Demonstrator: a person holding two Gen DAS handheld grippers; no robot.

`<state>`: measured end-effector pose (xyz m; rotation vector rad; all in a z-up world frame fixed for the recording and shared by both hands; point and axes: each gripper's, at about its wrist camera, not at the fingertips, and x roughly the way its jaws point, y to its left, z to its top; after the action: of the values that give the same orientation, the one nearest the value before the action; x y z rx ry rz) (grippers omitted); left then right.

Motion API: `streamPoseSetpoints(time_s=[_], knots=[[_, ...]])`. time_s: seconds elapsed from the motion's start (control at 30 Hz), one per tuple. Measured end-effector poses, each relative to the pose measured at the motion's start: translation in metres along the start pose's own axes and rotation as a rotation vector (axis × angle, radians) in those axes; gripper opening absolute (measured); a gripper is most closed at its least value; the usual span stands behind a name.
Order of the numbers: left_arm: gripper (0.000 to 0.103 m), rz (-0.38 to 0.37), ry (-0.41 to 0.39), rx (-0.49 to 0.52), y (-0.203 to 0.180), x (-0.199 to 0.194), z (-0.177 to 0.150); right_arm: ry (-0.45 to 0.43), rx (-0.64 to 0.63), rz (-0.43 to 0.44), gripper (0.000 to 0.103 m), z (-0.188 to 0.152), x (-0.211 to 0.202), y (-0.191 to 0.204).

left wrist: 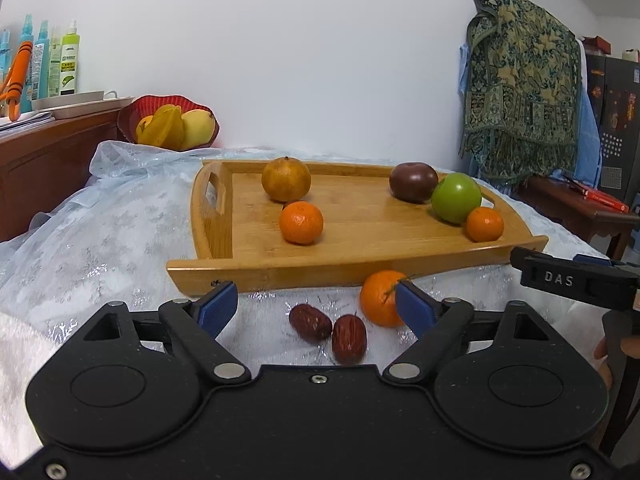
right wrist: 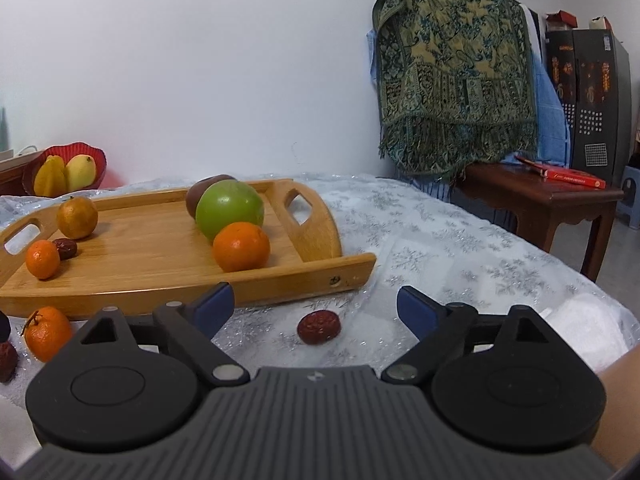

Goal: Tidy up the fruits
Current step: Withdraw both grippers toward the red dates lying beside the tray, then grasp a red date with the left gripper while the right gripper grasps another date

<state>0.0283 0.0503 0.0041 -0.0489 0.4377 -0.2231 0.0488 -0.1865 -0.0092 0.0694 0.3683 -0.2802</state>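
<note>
Left claw [left wrist: 312, 304]: jaws apart, empty, low over the table [left wrist: 120, 240], just short of the wooden tray [left wrist: 280, 270].
Two red dates [left wrist: 310, 323] [left wrist: 349, 338]: on the table cloth between the left claw's fingers, touching each other, before the tray's near edge.
Loose mandarin [left wrist: 380, 298]: on the cloth, just beside the dates, against the left claw's blue right pad, near the tray's front rim.
Right claw [right wrist: 312, 304]: jaws apart, empty, off the tray's near right corner.
Single red date [right wrist: 319, 327]: on the cloth between the right claw's fingers, apart from the tray.
Tray contents, left part: small mandarin [left wrist: 301, 223], a dark date [right wrist: 66, 248] beside it, a dull orange citrus [left wrist: 286, 179] behind.
Tray contents, right part: small mandarin [left wrist: 484, 224] touching a green apple [left wrist: 456, 197]; a dark brown fruit [left wrist: 413, 181] behind the apple.
Red bowl [left wrist: 136, 110]: beyond the tray's far left corner, holding yellow fruit.
</note>
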Motion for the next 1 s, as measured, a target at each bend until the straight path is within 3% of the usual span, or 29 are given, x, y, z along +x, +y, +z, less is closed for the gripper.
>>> streamPoseSetpoints(time_s=[0.07, 0.23, 0.4, 0.6, 0.77, 1.0], knots=[[0.045, 0.009, -0.007, 0.014, -0.002, -0.004, -0.002, 0.006, 0.000, 0.008, 0.095, -0.001, 0.001, 0.002], [0.026, -0.010, -0.017, 0.027, -0.005, -0.015, -0.009, 0.012, 0.006, 0.022, 0.090, -0.002, 0.000, 0.002], [0.024, -0.057, 0.015, 0.046, -0.012, -0.020, -0.017, 0.025, 0.017, 0.026, 0.068, -0.002, 0.001, 0.001], [0.024, -0.056, 0.049, 0.033, -0.014, -0.011, -0.021, 0.062, 0.042, 0.033, 0.045, -0.004, 0.005, -0.001], [0.023, -0.046, 0.064, 0.016, -0.014, 0.001, -0.019, 0.077, 0.057, 0.035, 0.035, -0.005, 0.007, -0.002], [0.017, -0.030, 0.049, 0.043, -0.022, 0.006, -0.020, 0.069, 0.064, 0.052, 0.029, -0.004, 0.005, -0.002]])
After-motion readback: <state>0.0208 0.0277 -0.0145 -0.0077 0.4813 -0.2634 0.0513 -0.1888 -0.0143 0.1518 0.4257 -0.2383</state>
